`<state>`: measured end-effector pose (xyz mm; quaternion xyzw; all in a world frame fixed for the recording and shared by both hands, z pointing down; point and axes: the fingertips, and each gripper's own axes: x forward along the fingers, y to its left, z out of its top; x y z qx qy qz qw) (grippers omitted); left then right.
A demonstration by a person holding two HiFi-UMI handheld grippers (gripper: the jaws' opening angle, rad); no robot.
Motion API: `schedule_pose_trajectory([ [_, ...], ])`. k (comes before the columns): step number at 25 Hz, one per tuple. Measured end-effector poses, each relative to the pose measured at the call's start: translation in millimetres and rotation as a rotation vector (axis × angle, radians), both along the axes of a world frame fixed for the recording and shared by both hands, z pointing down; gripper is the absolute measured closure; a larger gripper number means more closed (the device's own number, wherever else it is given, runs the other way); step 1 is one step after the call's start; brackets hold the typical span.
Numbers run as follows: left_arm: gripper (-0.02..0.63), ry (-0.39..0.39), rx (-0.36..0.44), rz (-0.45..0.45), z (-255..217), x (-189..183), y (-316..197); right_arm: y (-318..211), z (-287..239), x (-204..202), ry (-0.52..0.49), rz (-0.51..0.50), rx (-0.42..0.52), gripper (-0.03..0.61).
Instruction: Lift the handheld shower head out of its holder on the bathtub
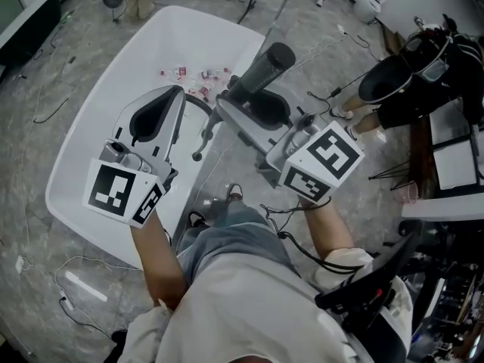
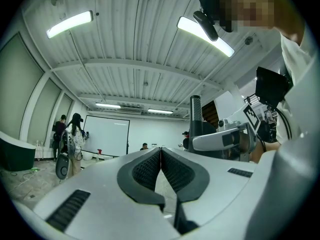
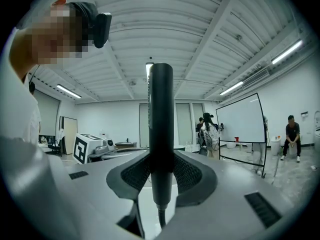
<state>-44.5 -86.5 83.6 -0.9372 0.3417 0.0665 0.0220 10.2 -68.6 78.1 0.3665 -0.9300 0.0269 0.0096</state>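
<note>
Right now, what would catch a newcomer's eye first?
The dark handheld shower head stands upright, clamped in the right gripper. Below lies the white bathtub, with the left gripper shut and empty over it.

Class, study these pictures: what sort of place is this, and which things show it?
Probably a big workshop or lab hall, not a home bathroom: the bathtub stands free on a concrete floor strewn with cables, under strip lights, near a whiteboard.
</note>
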Motion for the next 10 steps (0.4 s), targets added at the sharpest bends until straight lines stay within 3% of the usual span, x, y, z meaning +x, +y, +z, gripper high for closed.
schedule_pose_trajectory([
  [10,0.595,0.033,0.010,-0.014,-3.0,-8.0,-4.4,0.2,1.9,4.0,0.010,0.008,0.011,0.440],
])
